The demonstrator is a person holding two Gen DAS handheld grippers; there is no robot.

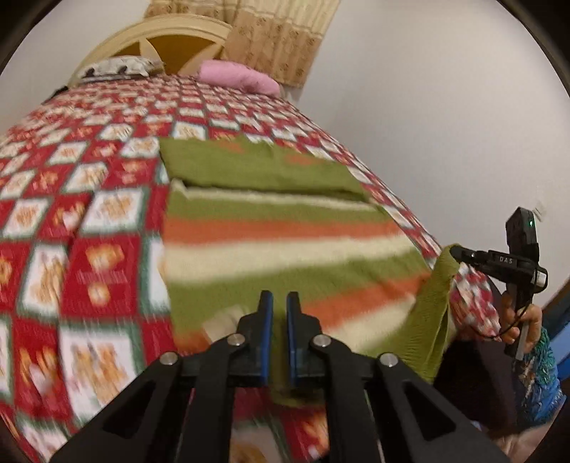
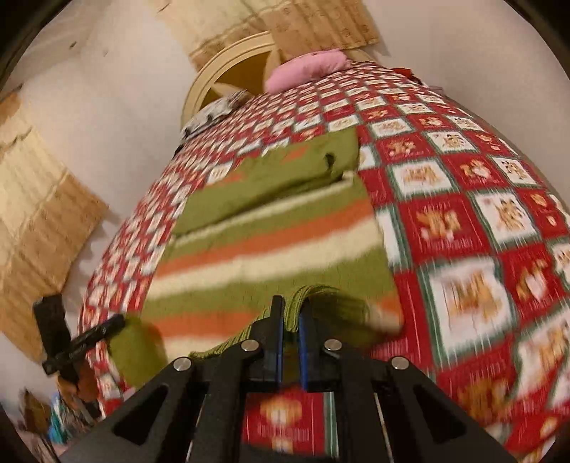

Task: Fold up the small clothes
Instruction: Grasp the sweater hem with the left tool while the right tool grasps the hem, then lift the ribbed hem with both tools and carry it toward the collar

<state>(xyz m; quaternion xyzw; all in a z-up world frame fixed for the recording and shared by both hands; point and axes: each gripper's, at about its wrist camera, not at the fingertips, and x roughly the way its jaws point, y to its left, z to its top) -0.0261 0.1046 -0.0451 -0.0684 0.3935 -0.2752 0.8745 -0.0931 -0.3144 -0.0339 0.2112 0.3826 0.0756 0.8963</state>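
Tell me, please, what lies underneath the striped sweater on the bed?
The striped sweater lies on the red checked bedspread. Anything else beneath it is covered and cannot be seen.

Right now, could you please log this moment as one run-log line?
left gripper: shut on sweater hem | right gripper: shut on sweater hem | hem lifted off bedspread

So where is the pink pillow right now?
In both wrist views, the pink pillow lies at the bed's far end, against the cream headboard.

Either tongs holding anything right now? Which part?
Both hold the striped sweater by its green near hem: right tongs at one corner, left tongs at the other.
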